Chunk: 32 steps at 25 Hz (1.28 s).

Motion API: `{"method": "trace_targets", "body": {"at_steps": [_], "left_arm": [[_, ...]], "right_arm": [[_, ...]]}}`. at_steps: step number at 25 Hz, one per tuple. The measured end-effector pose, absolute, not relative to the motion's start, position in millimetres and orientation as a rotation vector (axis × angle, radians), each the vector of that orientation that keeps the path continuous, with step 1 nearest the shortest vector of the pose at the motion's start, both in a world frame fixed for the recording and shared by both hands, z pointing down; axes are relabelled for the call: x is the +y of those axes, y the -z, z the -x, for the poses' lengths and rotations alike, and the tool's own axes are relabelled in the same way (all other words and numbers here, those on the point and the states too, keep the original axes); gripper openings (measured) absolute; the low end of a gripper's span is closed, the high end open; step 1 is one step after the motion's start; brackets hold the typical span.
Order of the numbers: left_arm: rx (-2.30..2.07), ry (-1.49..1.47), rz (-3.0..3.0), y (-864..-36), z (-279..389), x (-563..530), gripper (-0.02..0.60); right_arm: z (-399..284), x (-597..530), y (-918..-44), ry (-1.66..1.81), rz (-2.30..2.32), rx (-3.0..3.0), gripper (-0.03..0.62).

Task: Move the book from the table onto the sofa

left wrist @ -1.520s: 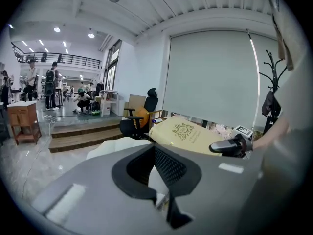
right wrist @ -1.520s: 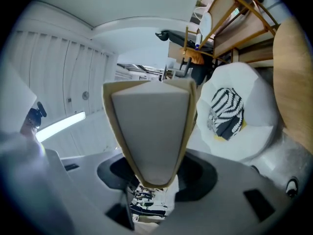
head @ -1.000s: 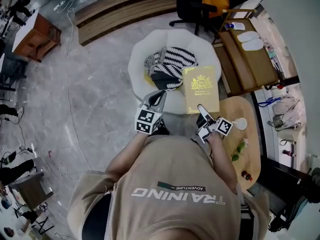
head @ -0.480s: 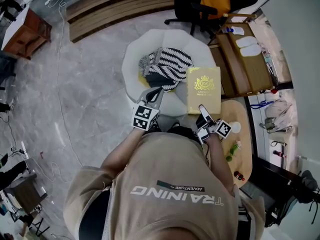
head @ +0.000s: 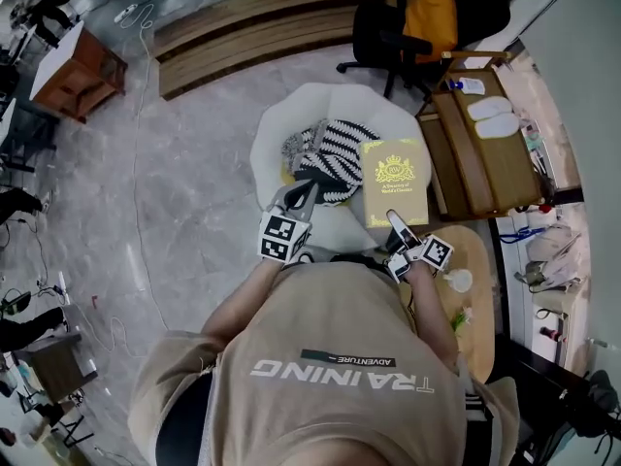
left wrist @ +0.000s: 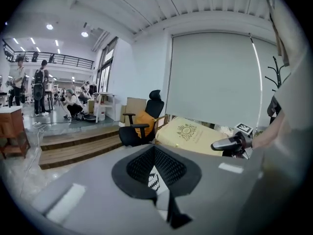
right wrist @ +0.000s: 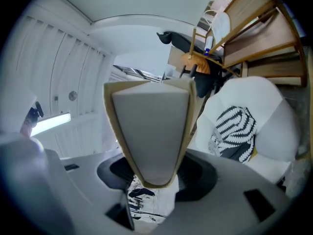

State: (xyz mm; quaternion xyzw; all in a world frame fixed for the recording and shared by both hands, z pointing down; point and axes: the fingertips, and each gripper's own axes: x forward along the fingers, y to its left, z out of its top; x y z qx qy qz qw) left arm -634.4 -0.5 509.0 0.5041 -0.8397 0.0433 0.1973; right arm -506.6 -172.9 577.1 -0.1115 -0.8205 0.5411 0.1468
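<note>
You are holding the yellow hardcover book clamped in the jaws of the right gripper, right of centre over the edge of the white round sofa; be keeping it level, the left gripper hovering clear with closed, empty jaws.

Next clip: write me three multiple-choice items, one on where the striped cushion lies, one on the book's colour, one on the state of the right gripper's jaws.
1. The striped cushion lies: A on the white sofa; B on the floor; C on the wooden shelf.
2. The book has a cover that is: A red; B yellow; C black.
3. The right gripper has its jaws: A empty and apart; B closed on the book; C closed on the striped cushion.

Answers: 1 A, the head view shows it in the sofa's seat. 2 B, the cover is yellow with a gold crest. 3 B, the right gripper view shows the book's edge clamped between the jaws.
</note>
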Motion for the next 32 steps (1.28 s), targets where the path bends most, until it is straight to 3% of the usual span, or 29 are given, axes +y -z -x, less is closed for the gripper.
{"method": "trace_targets", "body": {"at_steps": [6, 20, 32], "left_arm": [[-2.400, -0.134, -1.337, -504.4, 656.1, -29.9, -0.003], [-2.199, -0.163, -1.301, -551.4, 621.8, -63.2, -0.003], [-2.121, -0.114, -1.206, -655.5, 647.9, -50.1, -0.003]], "right_arm": [[538.5, -198.0, -587.8, -1.561, 0.436, -2.312, 0.227], [510.4, -202.8, -728.9, -1.652, 0.212, -1.960, 0.227], [530.2, -182.5, -872.8, -1.602, 0.096, -1.805, 0.227]]}}
